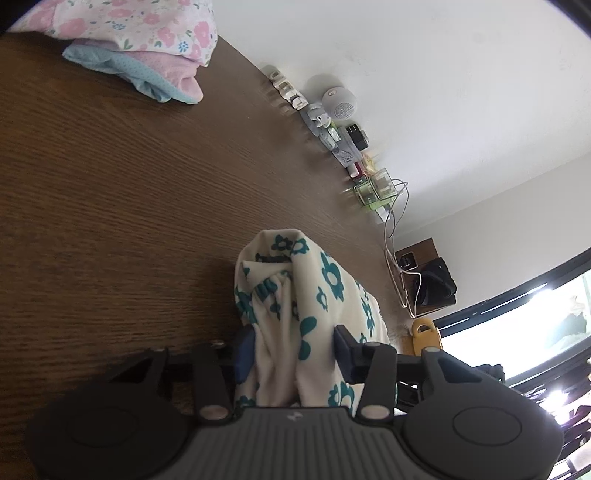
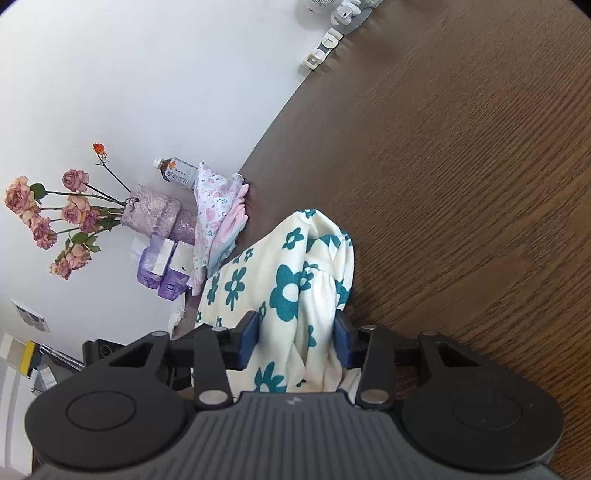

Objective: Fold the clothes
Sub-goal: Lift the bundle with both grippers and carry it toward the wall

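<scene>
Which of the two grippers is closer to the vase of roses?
Right. The right gripper, clamping the floral garment, has the vase close ahead; the left gripper shows no vase.

Domestic room, lived-in. A dark wood-grain tabletop [image 2: 461,166] stands against a white wall. Along its wall edge: a vase of dried roses [image 2: 147,212], a drink bottle [image 2: 177,173], tissue packs [image 2: 162,266], folded floral laundry [image 1: 147,33], a small white speaker [image 1: 339,101] and charging cables [image 1: 393,236].

I'm losing most of the teal-flowered garment [image 1: 295,317] behind the left gripper's [image 1: 293,350] housing. Beyond it, the small items [image 1: 332,125] lining the table's far edge are blurring past recognition; the pink floral pile [image 1: 129,33] is running off-frame.
</scene>
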Demonstrator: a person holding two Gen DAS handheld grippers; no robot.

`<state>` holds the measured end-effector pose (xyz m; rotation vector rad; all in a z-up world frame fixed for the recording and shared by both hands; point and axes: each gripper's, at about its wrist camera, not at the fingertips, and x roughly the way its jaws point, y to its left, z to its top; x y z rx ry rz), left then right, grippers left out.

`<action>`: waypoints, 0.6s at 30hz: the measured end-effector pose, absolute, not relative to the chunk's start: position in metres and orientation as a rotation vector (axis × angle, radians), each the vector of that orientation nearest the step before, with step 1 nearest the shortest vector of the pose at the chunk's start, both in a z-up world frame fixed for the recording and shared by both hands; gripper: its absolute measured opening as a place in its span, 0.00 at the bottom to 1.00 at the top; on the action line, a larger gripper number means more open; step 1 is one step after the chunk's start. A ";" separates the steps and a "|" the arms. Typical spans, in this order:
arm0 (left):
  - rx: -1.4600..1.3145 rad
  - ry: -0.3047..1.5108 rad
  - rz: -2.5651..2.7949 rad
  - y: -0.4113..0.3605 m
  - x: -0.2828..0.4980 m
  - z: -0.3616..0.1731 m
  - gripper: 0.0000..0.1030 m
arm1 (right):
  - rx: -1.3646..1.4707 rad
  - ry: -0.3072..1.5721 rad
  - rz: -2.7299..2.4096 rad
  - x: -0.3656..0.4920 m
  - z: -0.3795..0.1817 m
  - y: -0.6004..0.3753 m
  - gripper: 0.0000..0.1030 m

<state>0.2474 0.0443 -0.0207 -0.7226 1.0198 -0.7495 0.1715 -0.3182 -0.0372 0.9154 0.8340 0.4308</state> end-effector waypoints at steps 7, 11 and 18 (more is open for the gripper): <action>-0.729 0.963 -0.758 0.037 0.255 -0.007 0.38 | 0.892 0.793 0.448 0.177 -0.027 -0.322 0.32; -0.731 0.909 -0.748 0.029 0.273 0.010 0.38 | 0.860 0.766 0.458 0.187 -0.015 -0.326 0.32; -0.734 0.815 -0.728 0.016 0.303 0.039 0.38 | 0.779 0.694 0.487 0.226 0.016 -0.331 0.32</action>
